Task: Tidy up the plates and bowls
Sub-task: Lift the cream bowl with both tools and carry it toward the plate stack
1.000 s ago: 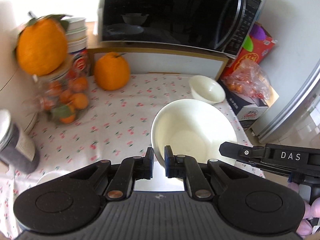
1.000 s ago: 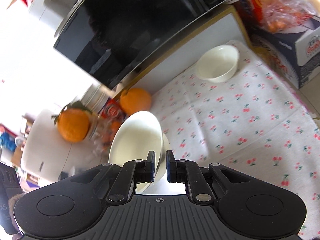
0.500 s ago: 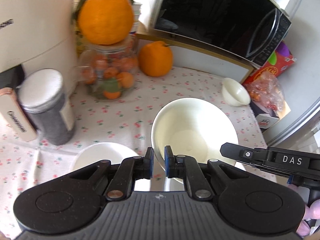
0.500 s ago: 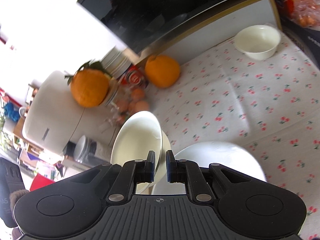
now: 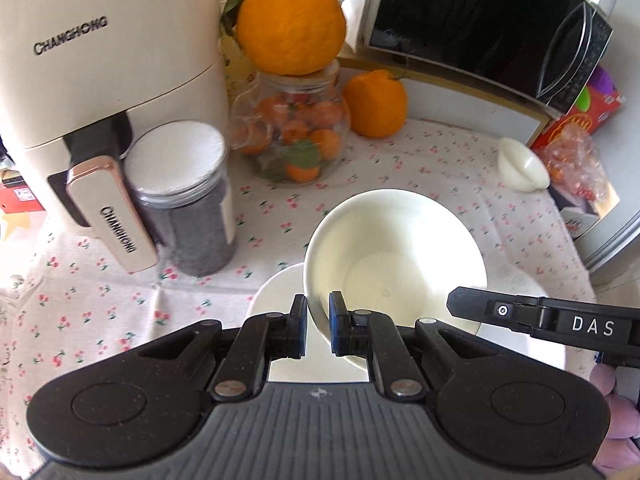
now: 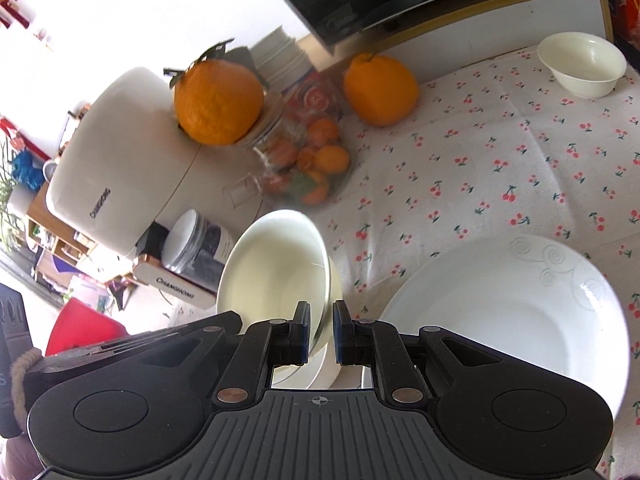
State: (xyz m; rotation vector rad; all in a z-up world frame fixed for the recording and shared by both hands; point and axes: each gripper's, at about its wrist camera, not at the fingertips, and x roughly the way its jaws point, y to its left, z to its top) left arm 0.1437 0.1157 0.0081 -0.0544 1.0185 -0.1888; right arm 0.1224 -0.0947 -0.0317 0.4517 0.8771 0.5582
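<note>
My left gripper (image 5: 318, 326) is shut on the rim of a white bowl (image 5: 400, 248) and holds it above the cherry-print tablecloth. My right gripper (image 6: 321, 330) is shut on the rim of the same white bowl (image 6: 276, 264), seen from the other side. A white plate (image 5: 276, 292) lies under the bowl in the left wrist view. A large white plate with swirl embossing (image 6: 508, 308) lies on the cloth to the right in the right wrist view. A small white bowl (image 6: 582, 64) stands far back right; it also shows in the left wrist view (image 5: 520, 164).
A cream air fryer (image 5: 100, 80) and a dark lidded jar (image 5: 188, 200) stand at left. A glass jar of small oranges (image 5: 292, 136) carries a big orange (image 5: 290, 22); another orange (image 5: 374, 104) sits behind. A black microwave (image 5: 500, 24) is at the back, snack packages (image 5: 576, 148) at right.
Both grippers with the bowl have pulled back and swung left. The air fryer, the jar and the plates have come into view, and the small bowl has receded.
</note>
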